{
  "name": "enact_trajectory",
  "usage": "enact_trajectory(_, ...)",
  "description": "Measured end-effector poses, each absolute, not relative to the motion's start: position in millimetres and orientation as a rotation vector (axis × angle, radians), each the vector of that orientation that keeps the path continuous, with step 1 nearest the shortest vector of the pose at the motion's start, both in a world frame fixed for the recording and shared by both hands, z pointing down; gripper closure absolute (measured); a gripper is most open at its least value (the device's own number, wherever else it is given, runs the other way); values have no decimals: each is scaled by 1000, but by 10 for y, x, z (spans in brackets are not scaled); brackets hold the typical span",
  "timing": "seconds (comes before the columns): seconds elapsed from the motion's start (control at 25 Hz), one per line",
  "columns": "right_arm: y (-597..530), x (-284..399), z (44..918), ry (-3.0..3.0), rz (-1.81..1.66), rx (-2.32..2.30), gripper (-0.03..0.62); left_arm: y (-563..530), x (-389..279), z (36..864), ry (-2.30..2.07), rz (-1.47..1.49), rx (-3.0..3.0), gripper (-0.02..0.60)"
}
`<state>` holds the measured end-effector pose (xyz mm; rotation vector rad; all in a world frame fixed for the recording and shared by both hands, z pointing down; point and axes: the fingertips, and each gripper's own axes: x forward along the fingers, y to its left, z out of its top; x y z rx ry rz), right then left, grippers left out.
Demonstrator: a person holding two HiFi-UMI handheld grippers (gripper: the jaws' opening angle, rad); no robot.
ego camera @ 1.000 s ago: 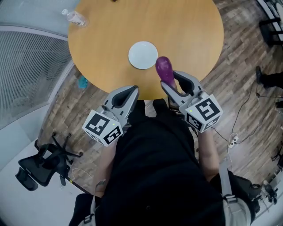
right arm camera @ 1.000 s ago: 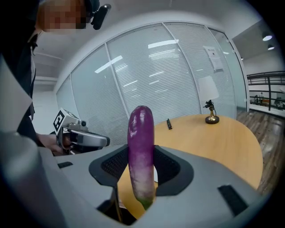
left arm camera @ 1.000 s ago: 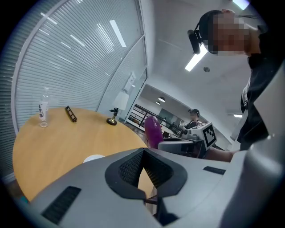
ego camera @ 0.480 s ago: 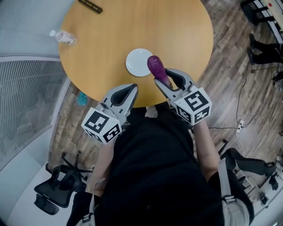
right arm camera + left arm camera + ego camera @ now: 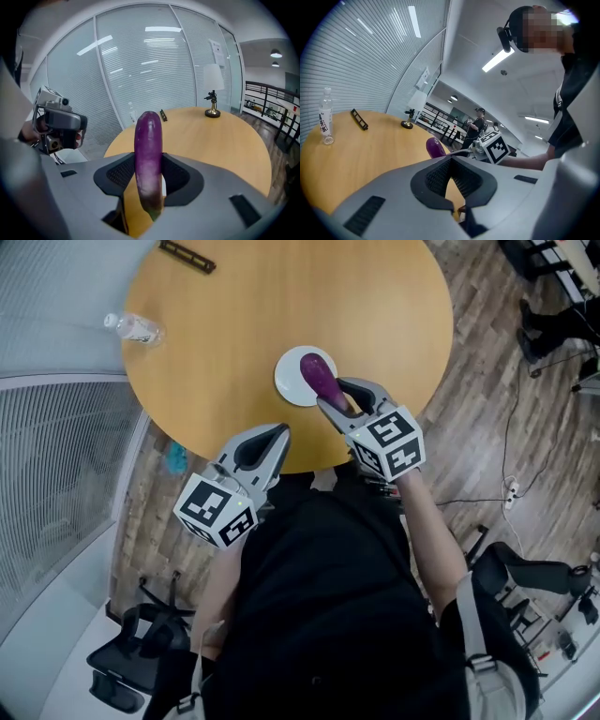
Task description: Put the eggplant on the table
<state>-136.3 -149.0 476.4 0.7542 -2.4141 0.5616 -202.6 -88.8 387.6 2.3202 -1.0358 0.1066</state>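
Observation:
A purple eggplant (image 5: pixel 318 377) is clamped by its stem end in my right gripper (image 5: pixel 340 396), which is shut on it. It sticks out over a white plate (image 5: pixel 289 381) on the round wooden table (image 5: pixel 234 324); I cannot tell whether it touches the plate. In the right gripper view the eggplant (image 5: pixel 148 154) stands between both pads. My left gripper (image 5: pixel 274 439) hovers at the table's near edge, shut and holding nothing. Its pads meet at the tips in the left gripper view (image 5: pixel 451 161), where the eggplant (image 5: pixel 435 147) shows beyond.
A water bottle (image 5: pixel 136 327) lies at the table's left edge. A black bar (image 5: pixel 187 256) sits at the far side, and a small brass stand (image 5: pixel 213 110) sits farther back. Office chairs (image 5: pixel 122 681) and cables lie on the wood floor around me.
My right gripper has carried the eggplant forward and down, from beside the plate to over it. The left gripper has edged forward at the table's near edge.

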Motion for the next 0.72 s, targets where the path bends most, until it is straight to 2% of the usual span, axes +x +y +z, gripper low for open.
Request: enact_trajectory(0.72,-1711,-1606,6001,-2101,628,829,410,-970,-2459,4032,-986,98,2310,572)
